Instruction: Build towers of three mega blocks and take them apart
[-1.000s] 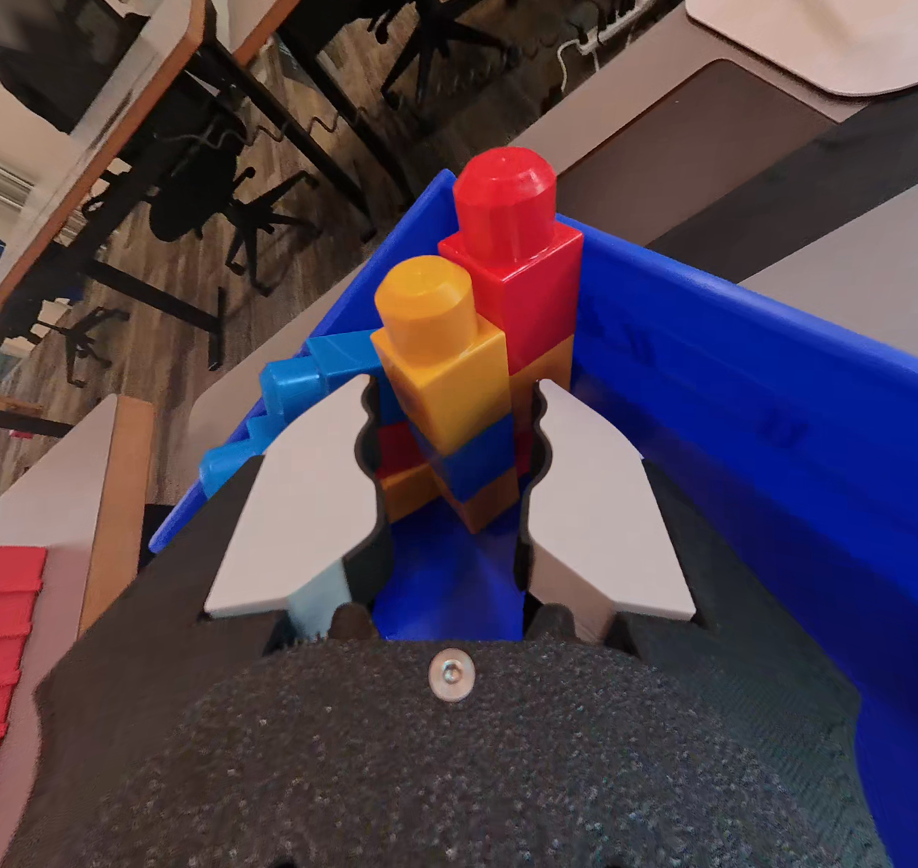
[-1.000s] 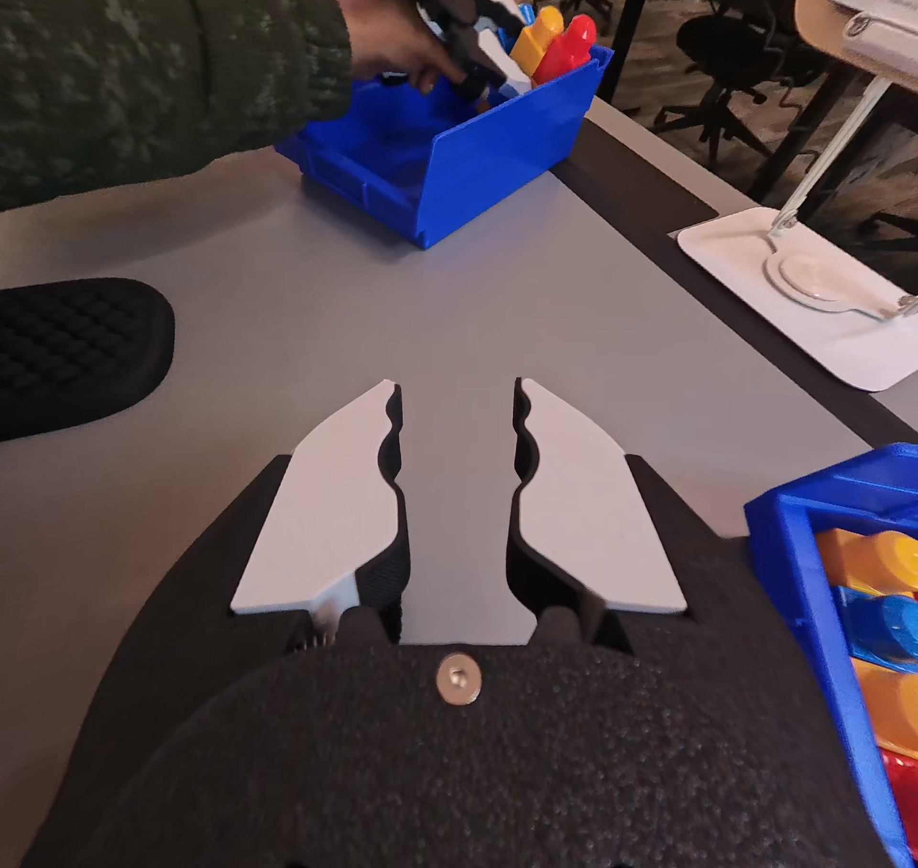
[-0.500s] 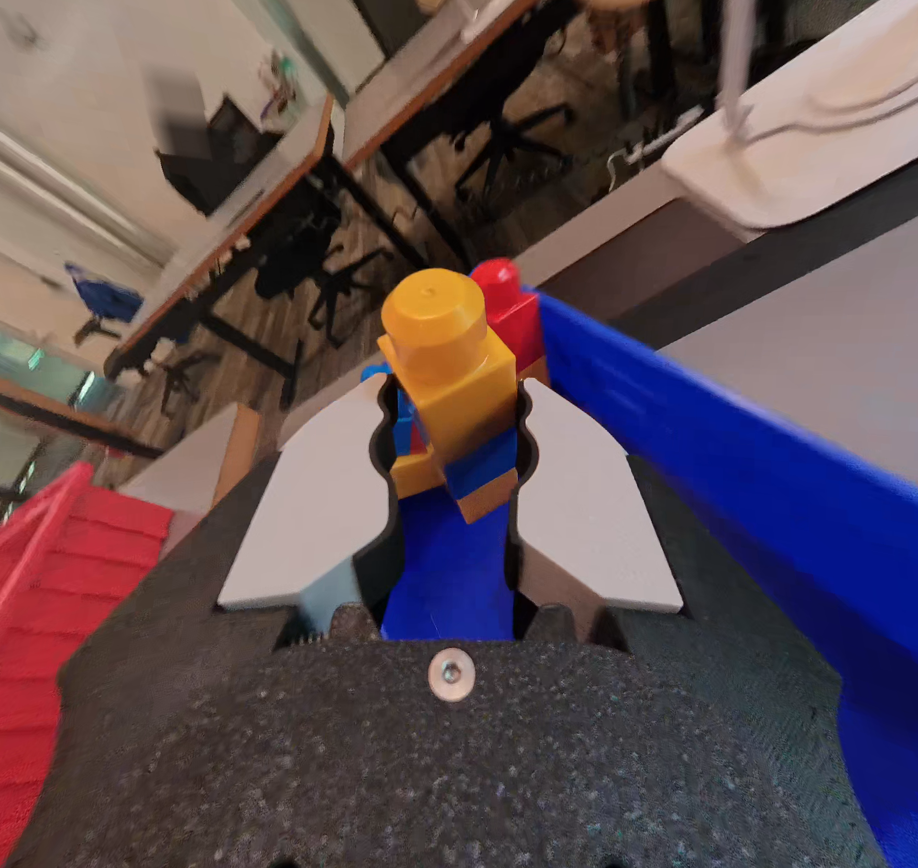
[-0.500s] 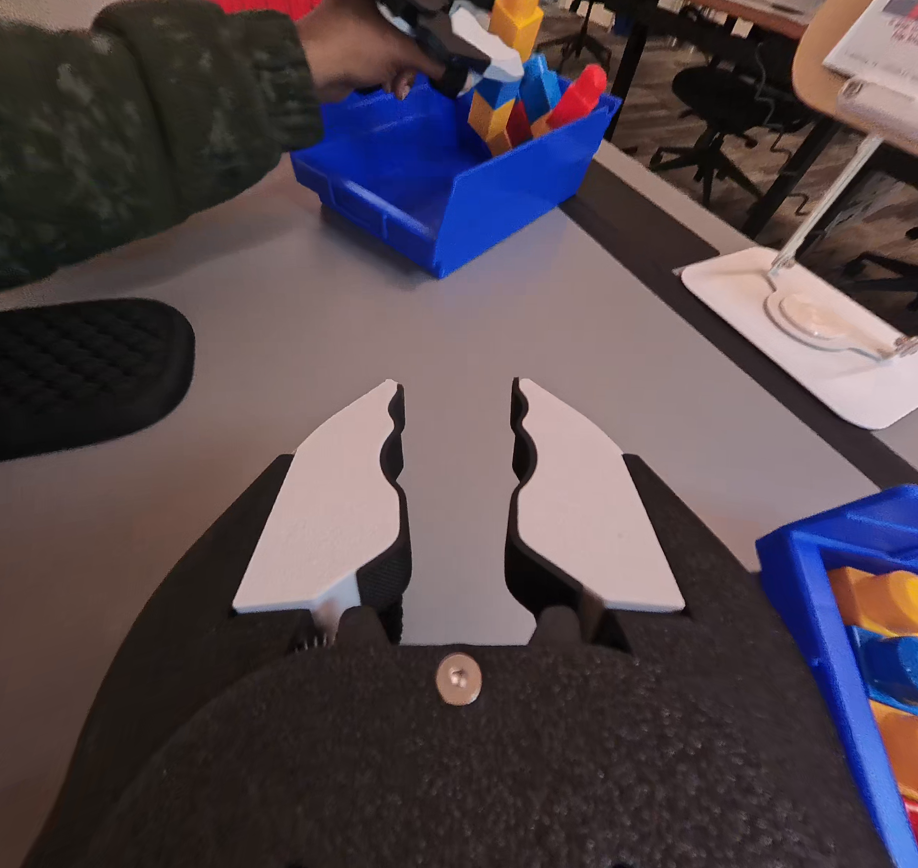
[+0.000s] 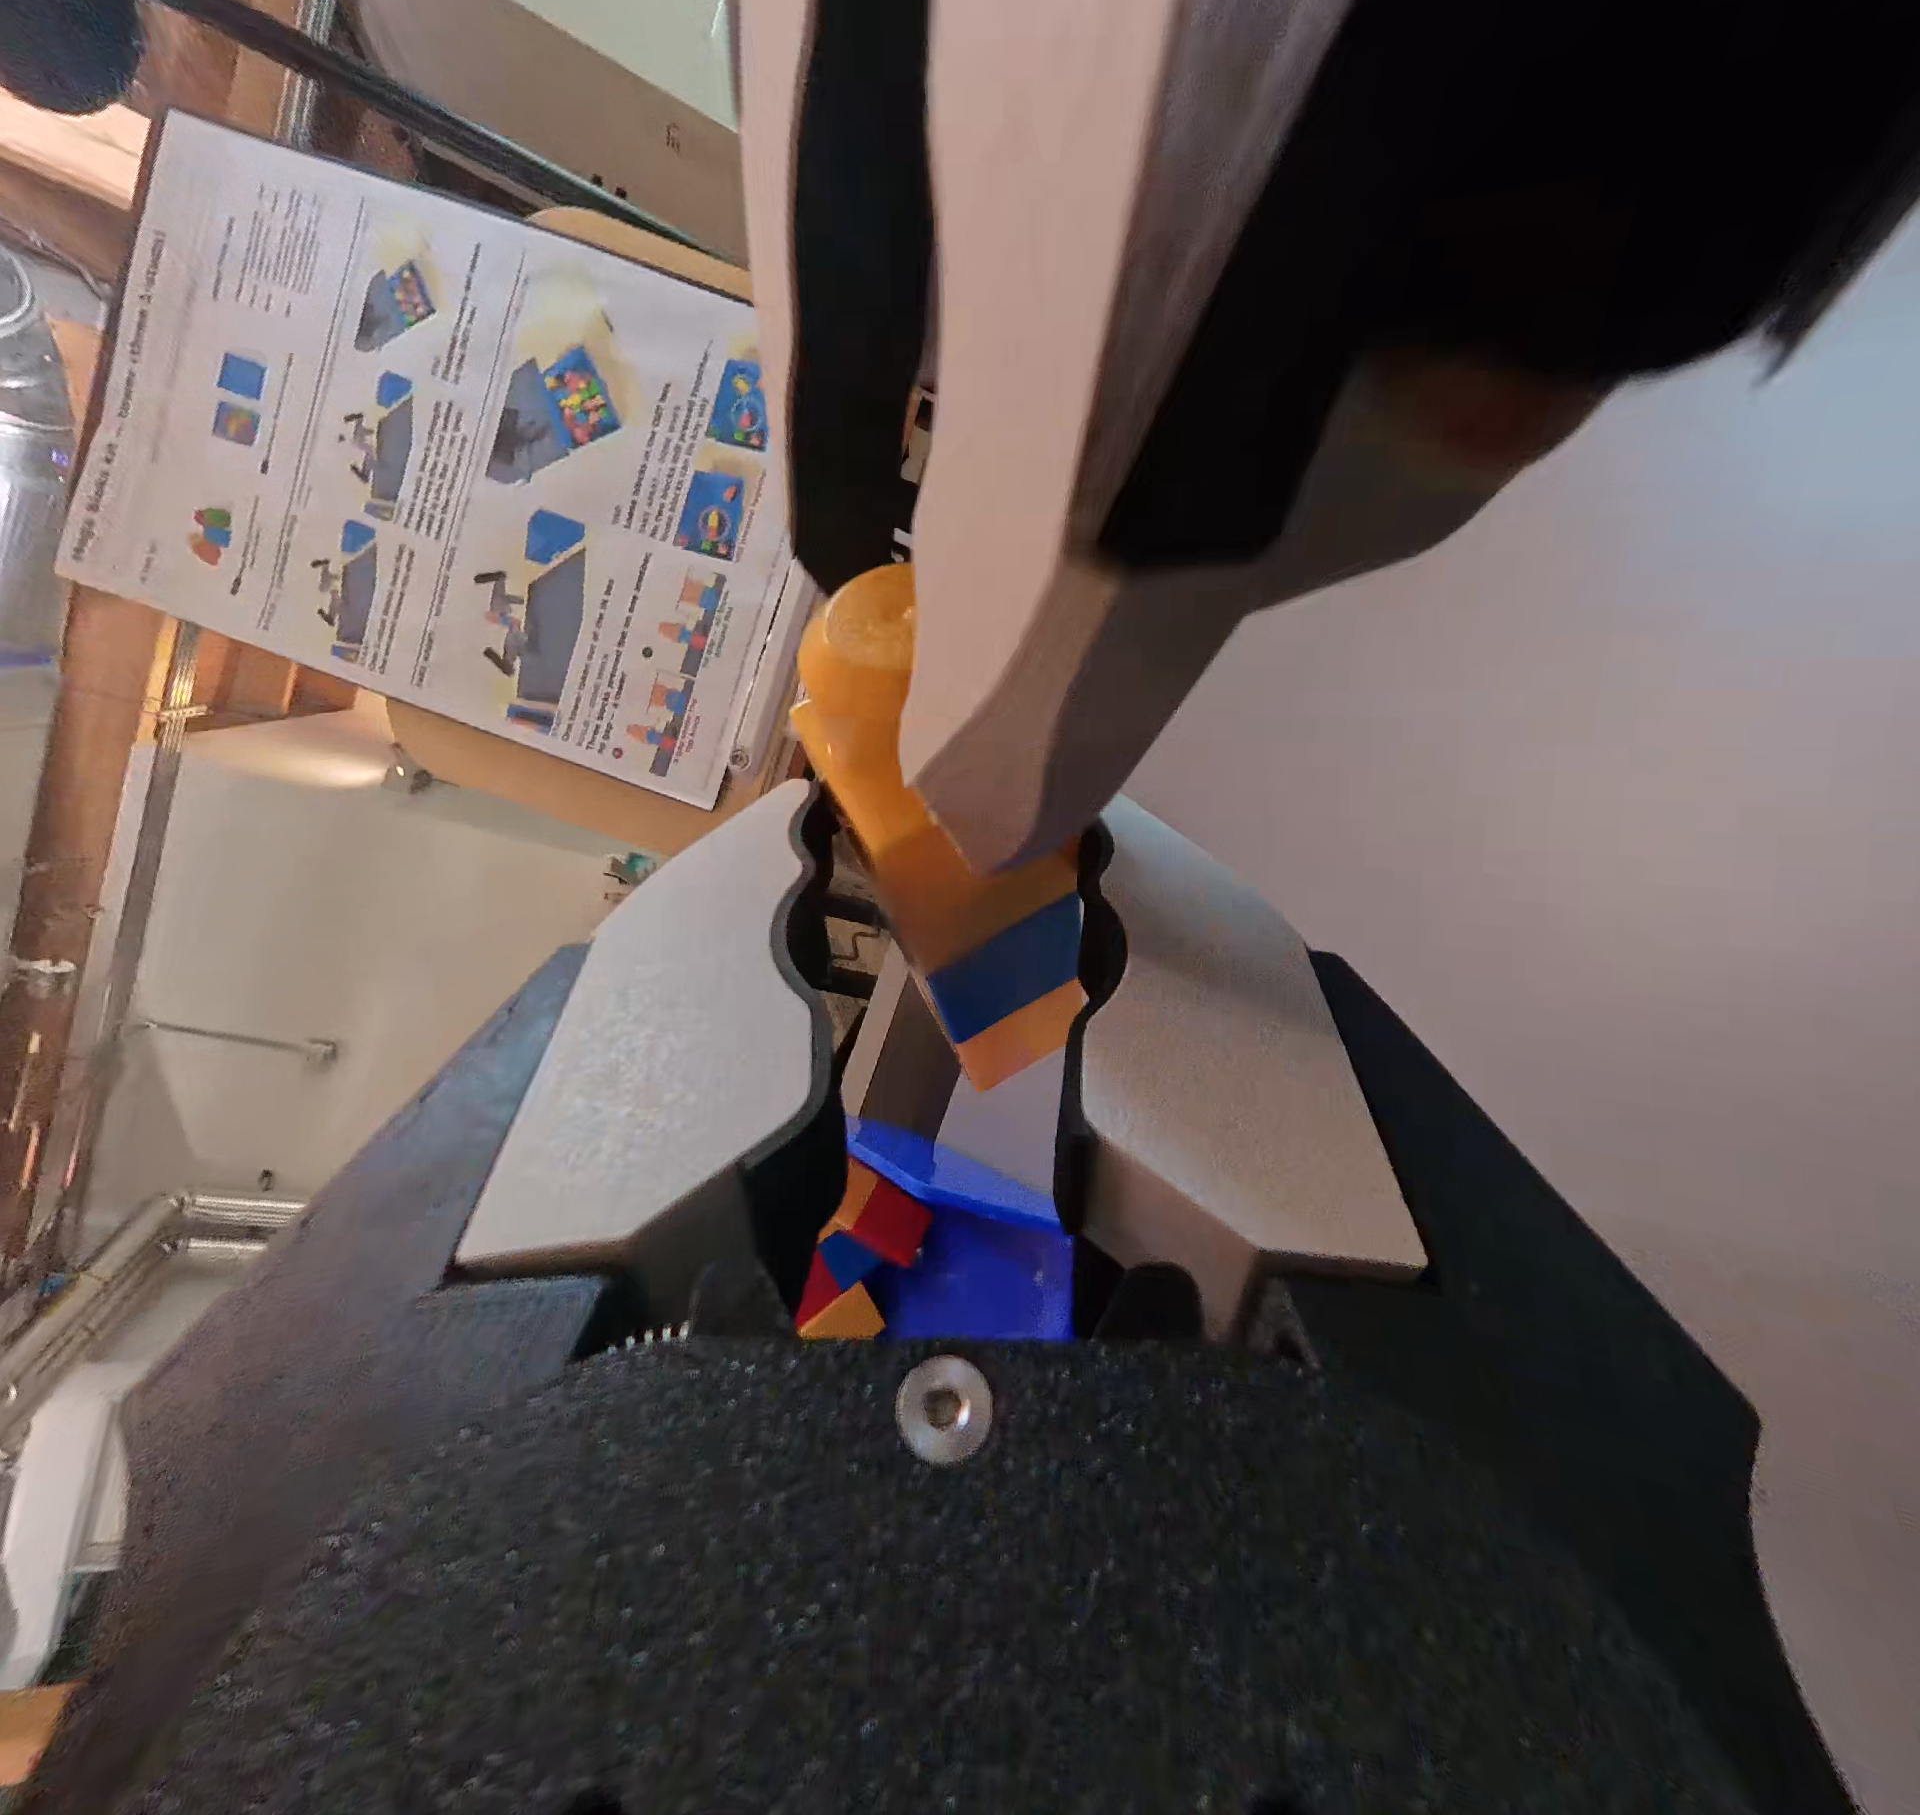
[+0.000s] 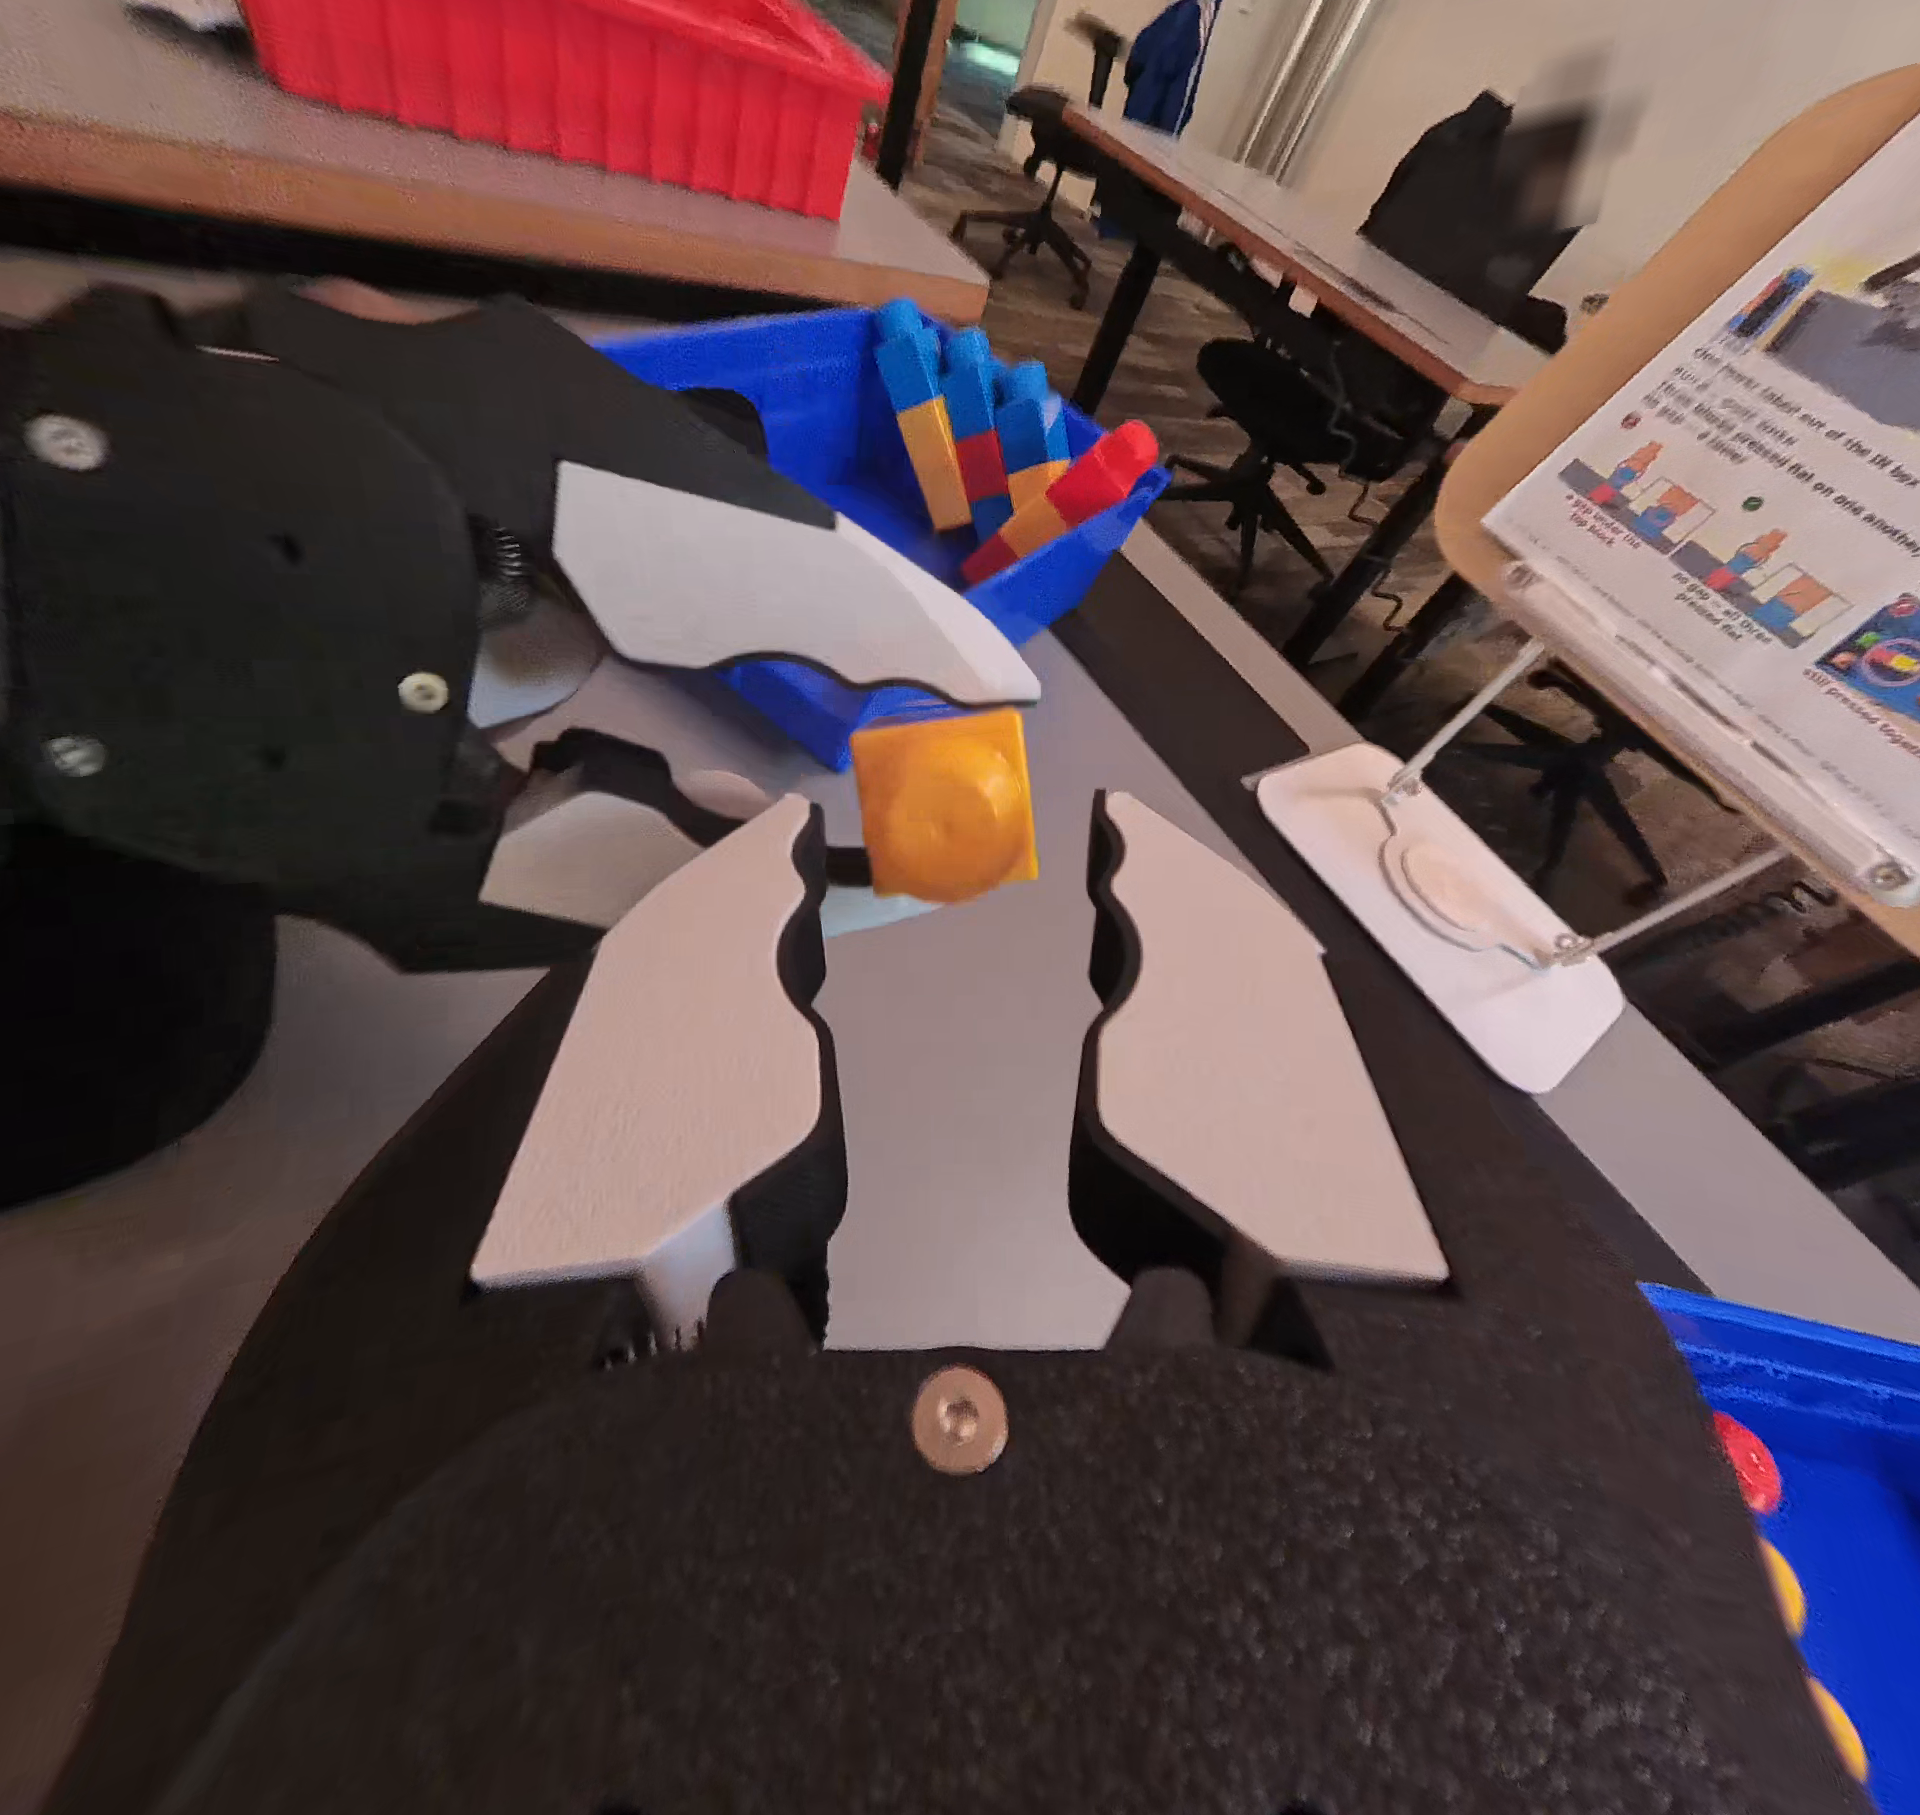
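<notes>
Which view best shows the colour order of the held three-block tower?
Left wrist view: the tower lies side-on in the left gripper, showing orange, blue, orange layers, though the right gripper's finger covers part of the top block. Right wrist view sees it end-on: only the orange stud face.

Glossy plastic tower (image 5: 977, 934); matt grey tabletop (image 6: 956, 1121).

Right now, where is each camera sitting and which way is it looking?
Left wrist view: on the left tongs, looking along their fingers at the block tower they grip; the right tongs reach in from above.
Right wrist view: on the right tongs, looking across the table at the tower's orange top; the left tongs show at left.
Both show the tower, the blue bin and the instruction sheet.
</notes>
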